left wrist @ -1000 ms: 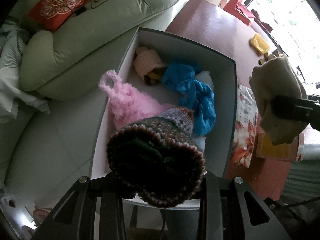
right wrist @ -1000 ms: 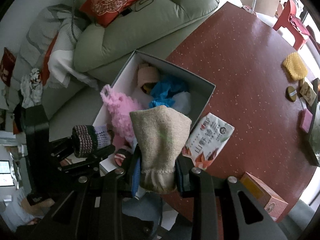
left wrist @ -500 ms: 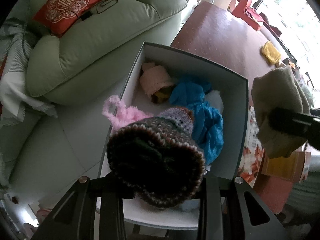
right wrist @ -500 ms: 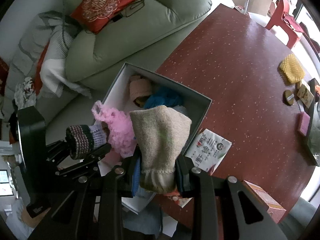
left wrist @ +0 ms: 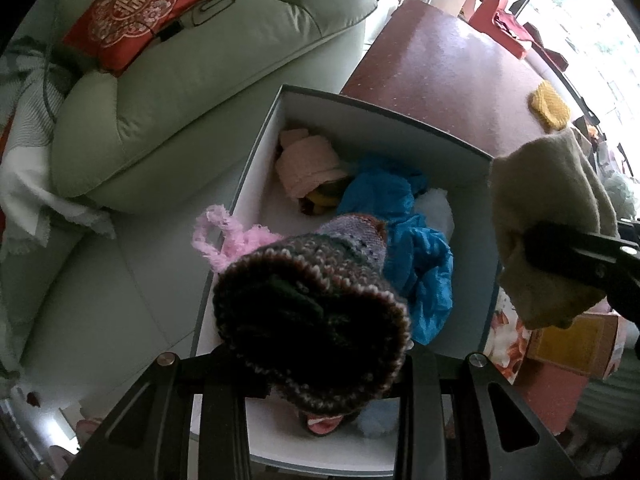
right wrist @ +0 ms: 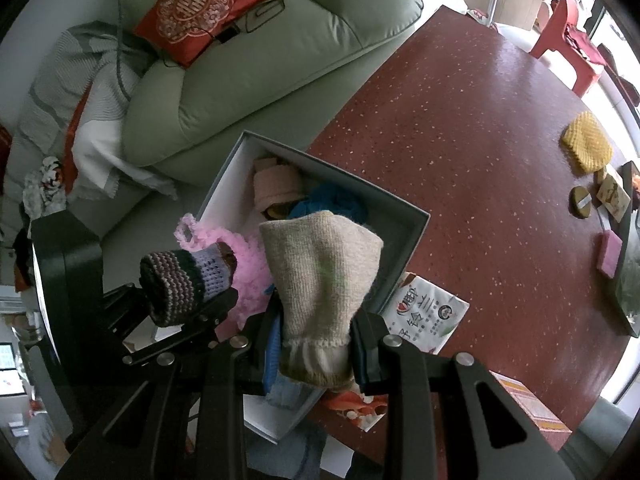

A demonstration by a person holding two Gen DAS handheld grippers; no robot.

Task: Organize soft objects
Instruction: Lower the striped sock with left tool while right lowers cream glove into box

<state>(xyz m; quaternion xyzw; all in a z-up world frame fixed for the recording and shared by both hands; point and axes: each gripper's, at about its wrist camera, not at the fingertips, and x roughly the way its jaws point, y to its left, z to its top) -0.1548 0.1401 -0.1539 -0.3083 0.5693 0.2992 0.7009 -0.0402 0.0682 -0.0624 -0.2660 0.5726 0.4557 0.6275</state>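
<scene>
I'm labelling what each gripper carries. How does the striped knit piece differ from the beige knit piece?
The striped knit piece is dark, banded in brown, black and lilac; the beige knit piece is one plain pale colour. The striped one sits in the left gripper, the beige in the right gripper. The striped looks narrower in the right wrist view. Both are knitted tubes, clamped above the open box.

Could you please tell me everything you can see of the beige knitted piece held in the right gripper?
The beige knitted piece is a soft, tube-like item, perhaps a sock or small hat; which, I cannot tell. Its knit is plain oatmeal with a faint greenish tinge, and a paler ribbed cuff sits at the end nearest the camera. The right gripper is shut on it just above that cuff, one finger on each side. Its closed, rounded end points away, hanging over the open box without visibly touching it.
</scene>
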